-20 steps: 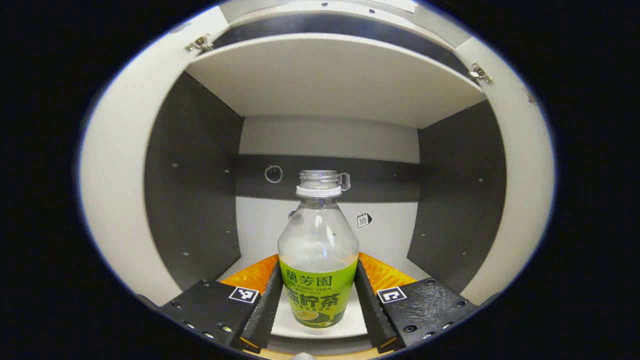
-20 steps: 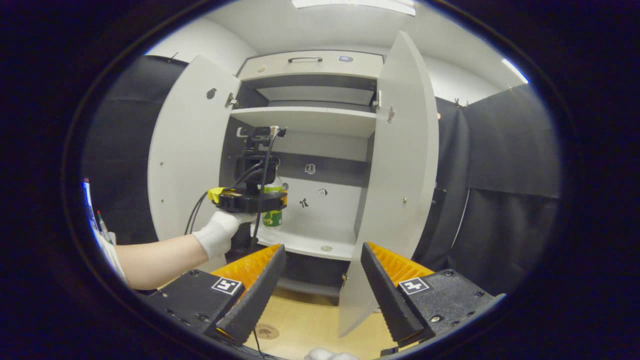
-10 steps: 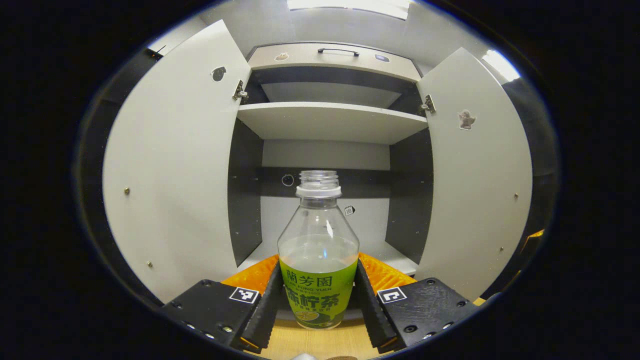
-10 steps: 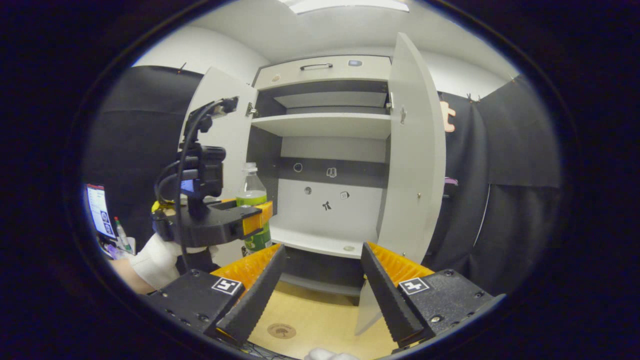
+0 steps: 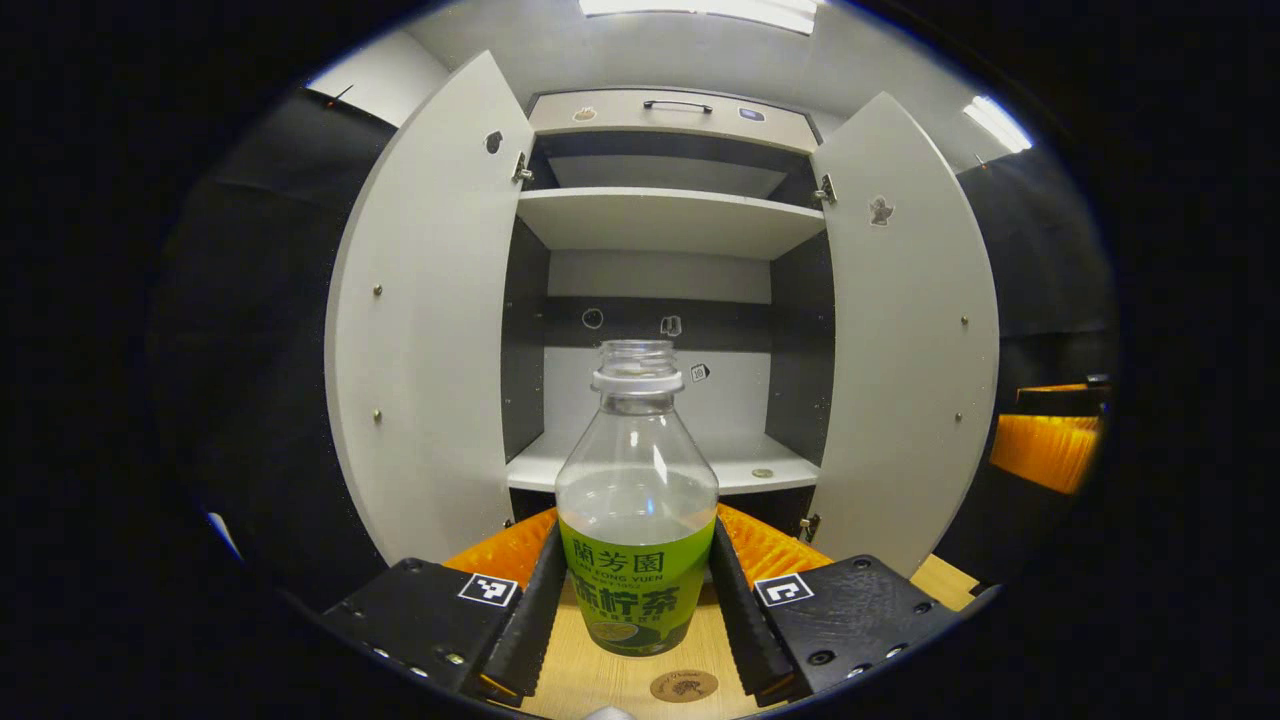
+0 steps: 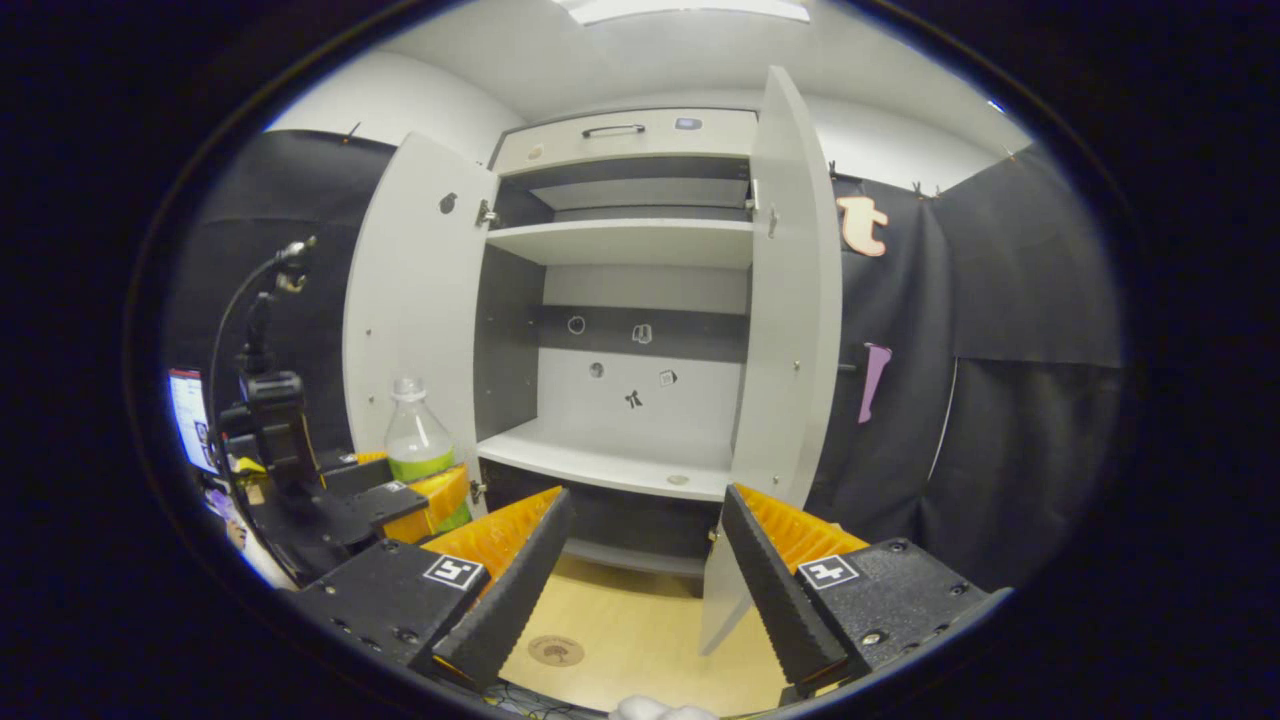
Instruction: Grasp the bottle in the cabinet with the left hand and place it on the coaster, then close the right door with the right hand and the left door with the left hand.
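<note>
Bottle (image 5: pixel 637 520) base is hidden between the left hand-held gripper (image 5: pixel 635 600) fingers, which pinch its green label; it's upright, uncapped, above the tabletop (image 5: pixel 600 670), out of the cabinet (image 5: pixel 660 220). Coaster (image 5: pixel 684 686) lies just below, partly cut off. Both doors (image 5: pixel 430 330) open. Right hand-held gripper (image 6: pixel 640 570) is spread, holding nothing.

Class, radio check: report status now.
Left gripper shut on bottle, above coaster. Right gripper open. Both cabinet doors open.
</note>
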Action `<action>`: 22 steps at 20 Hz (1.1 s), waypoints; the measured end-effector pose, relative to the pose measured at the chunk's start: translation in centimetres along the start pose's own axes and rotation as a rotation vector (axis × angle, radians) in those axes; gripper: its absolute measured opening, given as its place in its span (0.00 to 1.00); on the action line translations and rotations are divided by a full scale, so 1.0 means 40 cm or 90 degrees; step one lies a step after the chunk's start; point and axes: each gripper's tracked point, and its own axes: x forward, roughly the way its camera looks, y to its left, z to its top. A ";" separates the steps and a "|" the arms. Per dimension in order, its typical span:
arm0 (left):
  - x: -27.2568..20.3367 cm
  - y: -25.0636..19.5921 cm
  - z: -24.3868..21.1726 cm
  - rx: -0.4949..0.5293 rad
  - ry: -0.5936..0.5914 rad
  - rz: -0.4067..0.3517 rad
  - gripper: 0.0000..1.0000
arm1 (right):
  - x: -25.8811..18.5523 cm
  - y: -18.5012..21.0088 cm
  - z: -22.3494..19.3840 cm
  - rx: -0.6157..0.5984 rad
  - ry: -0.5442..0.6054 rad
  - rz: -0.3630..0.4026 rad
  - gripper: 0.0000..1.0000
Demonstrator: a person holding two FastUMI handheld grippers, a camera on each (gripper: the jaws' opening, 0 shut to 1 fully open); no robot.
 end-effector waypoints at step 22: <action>0.002 -0.103 -0.532 -0.008 0.036 -0.106 0.71 | -0.014 -0.057 -0.028 -0.037 0.025 -0.072 0.99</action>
